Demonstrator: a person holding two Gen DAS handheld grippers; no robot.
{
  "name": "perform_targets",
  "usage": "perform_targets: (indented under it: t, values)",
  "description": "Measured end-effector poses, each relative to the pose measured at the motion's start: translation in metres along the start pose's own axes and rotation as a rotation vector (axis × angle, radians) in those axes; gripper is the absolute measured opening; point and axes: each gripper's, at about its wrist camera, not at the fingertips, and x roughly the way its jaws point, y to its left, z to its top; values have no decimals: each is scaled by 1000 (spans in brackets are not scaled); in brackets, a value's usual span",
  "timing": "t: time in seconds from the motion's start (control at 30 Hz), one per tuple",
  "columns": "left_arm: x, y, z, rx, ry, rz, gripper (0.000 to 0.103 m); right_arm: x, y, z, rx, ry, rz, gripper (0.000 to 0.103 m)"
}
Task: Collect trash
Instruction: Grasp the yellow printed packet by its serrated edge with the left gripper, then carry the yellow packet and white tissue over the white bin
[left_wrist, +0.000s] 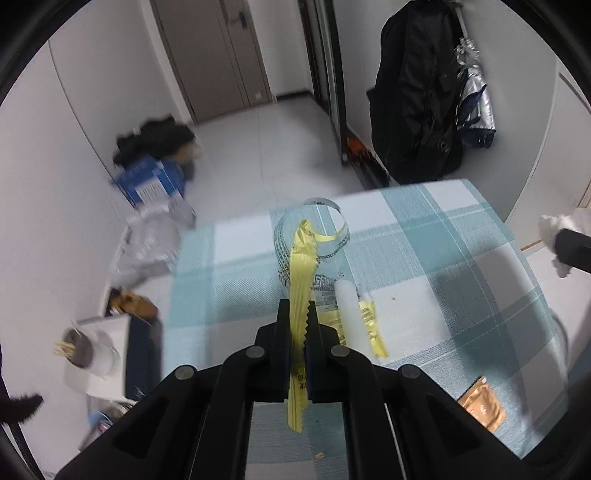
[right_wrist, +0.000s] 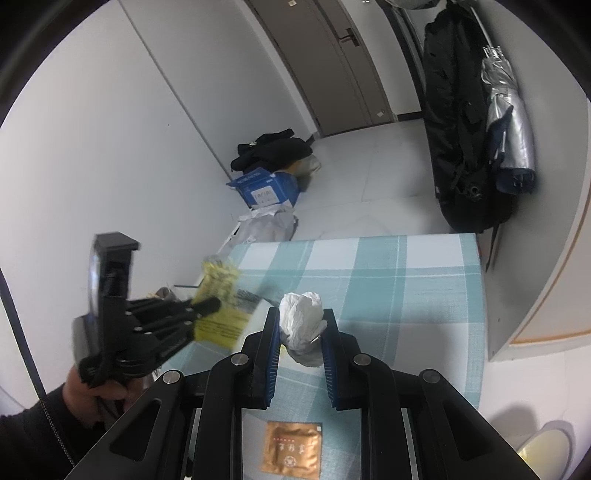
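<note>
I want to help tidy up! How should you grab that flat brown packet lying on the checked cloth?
Grip the brown packet by one edge, coming down from above. It lies flat on the checked tablecloth, so there is no body to squeeze; one finger probably has to slide under an edge. Both grippers are full now: left gripper with the yellow wrapper, right gripper with the tissue.

Yellow wrapper (left_wrist: 300, 295) pinched upright; crumpled tissue (right_wrist: 302, 325) clamped.

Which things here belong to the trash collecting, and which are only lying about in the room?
Belong to the job:
- yellow wrapper, in the left gripper
- crumpled tissue, in the right gripper
- brown sachet on the checked tablecloth

Just lying about:
- blue box on the floor
- black bag
- door
</note>
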Motion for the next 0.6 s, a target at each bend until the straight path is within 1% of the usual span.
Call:
perform_targets:
  t: [0.03, 0.2, 0.37, 0.53, 0.6]
  values:
    - [-4, -1, 0, 11, -16, 11, 2, 1, 1, -1, 4, 4, 4, 20]
    - [-16, 6, 0, 4, -58, -4, 1, 6, 1, -4, 26, 13, -6, 20]
    - [-20, 20, -1, -63, -57, -58, 1, 9, 3, -6, 21, 17, -24, 20]
    - [-26, 30, -4, -134, -62, -105, 1, 9, 5, -7, 32, 9, -22, 20]
    - [-31, 35, -4, -164, -68, -135, 1, 8, 5, -7, 36, 3, -20, 20]
